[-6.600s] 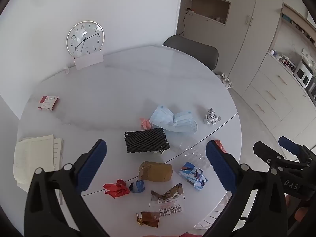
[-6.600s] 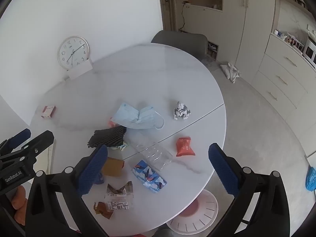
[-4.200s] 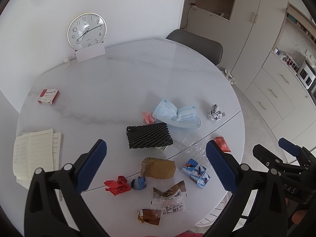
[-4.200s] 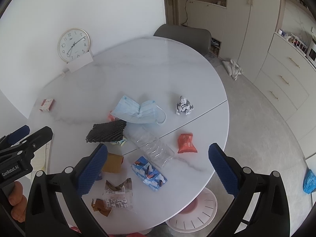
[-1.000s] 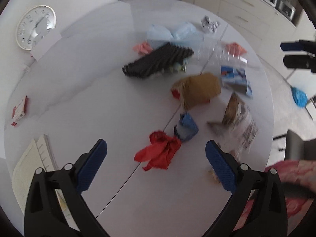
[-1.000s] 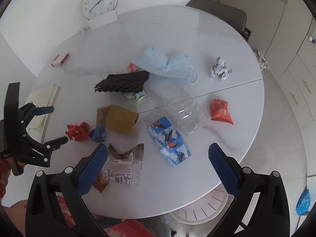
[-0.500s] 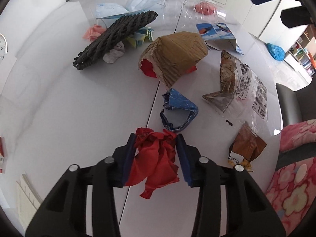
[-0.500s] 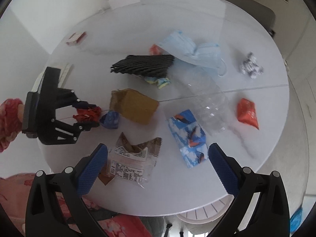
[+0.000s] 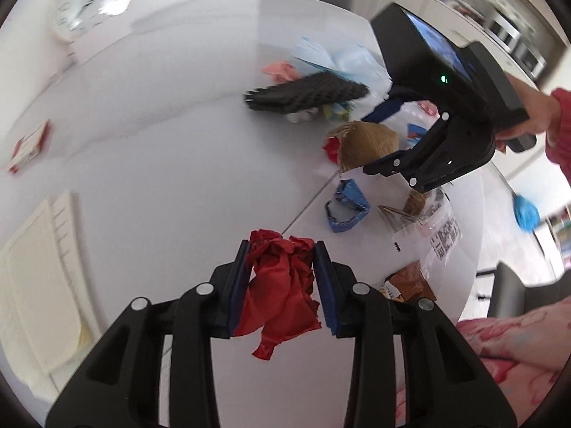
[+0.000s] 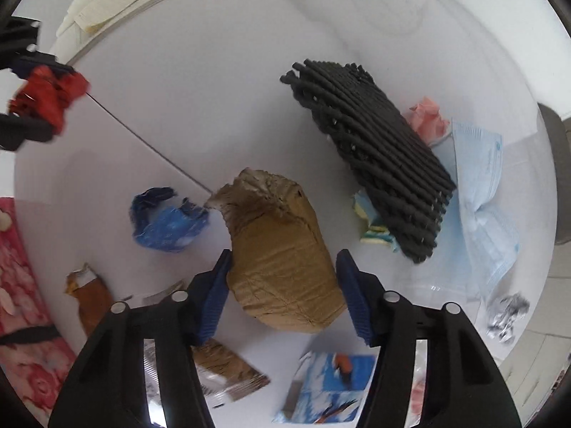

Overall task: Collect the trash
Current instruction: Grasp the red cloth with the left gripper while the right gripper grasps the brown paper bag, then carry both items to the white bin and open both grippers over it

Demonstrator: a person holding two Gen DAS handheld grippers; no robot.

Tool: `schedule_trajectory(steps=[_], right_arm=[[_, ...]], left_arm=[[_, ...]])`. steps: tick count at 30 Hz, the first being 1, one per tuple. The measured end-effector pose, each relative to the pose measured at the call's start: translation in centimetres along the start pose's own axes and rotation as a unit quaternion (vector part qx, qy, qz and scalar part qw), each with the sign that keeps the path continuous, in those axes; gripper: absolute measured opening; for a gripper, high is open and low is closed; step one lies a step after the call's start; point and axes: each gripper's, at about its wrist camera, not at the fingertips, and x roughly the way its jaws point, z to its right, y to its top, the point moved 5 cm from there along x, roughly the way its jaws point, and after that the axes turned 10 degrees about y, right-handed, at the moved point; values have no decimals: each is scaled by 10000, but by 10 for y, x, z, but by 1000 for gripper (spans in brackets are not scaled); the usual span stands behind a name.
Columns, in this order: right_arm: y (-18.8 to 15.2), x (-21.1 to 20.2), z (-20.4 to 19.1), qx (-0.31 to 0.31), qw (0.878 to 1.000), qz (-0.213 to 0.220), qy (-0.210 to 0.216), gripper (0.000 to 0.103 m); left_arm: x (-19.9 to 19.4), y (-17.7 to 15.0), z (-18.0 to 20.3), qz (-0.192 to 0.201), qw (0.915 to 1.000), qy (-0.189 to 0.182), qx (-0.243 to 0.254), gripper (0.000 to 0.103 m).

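we hold the crumpled red wrapper (image 9: 282, 285) pinched between the blue pads of our left gripper (image 9: 280, 281), lifted just off the round white marble table (image 9: 160, 135), so one piece of trash is in hand. our right gripper (image 10: 282, 292) sits around the crumpled brown corrugated cardboard wad (image 10: 282, 260) with its fingers at middling width on either side; the left pad looks to be touching the cardboard while a sliver of gap shows at the right pad, so we judge this grasp not yet closed. taking that cardboard wad as our landmark, the torn blue wrapper (image 10: 164, 221) lies just beside it on the left, the black ribbed foam mesh sheet (image 10: 367, 174) lies near it up and to the right, with the pale blue face masks (image 10: 485, 192) and a small pink scrap (image 10: 428, 117) beyond that, a blue printed carton (image 10: 328, 388) lies below it, and a brown snack packet (image 10: 89, 296) lies to its lower left. no bin shows in either view. we judge the job barely begun: one piece lifted, a second about to be gripped, nothing deposited, and most of the litter still on the table.
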Motion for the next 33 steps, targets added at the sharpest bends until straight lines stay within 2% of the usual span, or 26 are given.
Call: schedule_trajectory(steps=[3, 6, 8, 11, 14, 18, 22, 25, 27, 28, 30, 32, 33], right_arm=[[5, -16, 1, 122, 9991, 345, 202, 56], [0, -48, 10, 433, 9959, 781, 168, 56], [-12, -80, 17, 863, 9883, 1239, 214, 56], [-54, -128, 21, 1488, 9711, 1845, 270, 56], [-127, -169, 19, 2289, 9455, 2300, 261, 57], [-226, -178, 14, 3400, 9098, 2377, 144, 58], [-319, -131, 0, 4463, 8694, 2102, 256, 59], [-363, -73, 0, 5104, 8399, 1769, 517, 63], [-388, -41, 1, 5470, 8205, 1530, 654, 84], [-402, -29, 2, 5696, 8077, 1380, 641, 87], [-425, -18, 4, 6072, 7817, 1267, 650, 87], [-446, -26, 4, 6325, 7567, 1502, 696, 93], [-452, -32, 4, 6393, 7495, 1589, 651, 95]], left_arm=[[-14, -4, -6, 3, 9989, 100, -453, 35], [-26, 0, -10, 91, 9979, 132, -620, 35], [-31, 9, -1, 188, 9984, 157, -507, 35], [-39, 29, 29, 424, 9990, 99, -88, 35], [-52, 50, 73, 679, 9967, -251, 355, 35], [-65, 71, 145, 872, 9878, -831, 984, 35], [-70, 80, 222, 871, 9749, -1241, 1628, 36], [-66, 79, 275, 757, 9644, -1452, 2077, 36], [-60, 73, 308, 627, 9576, -1541, 2354, 36], [-55, 69, 324, 562, 9549, -1554, 2467, 36], [-44, 62, 352, 391, 9491, -1585, 2693, 36], [-35, 54, 375, 252, 9445, -1635, 2837, 37], [-31, 51, 382, 216, 9425, -1669, 2886, 42]])
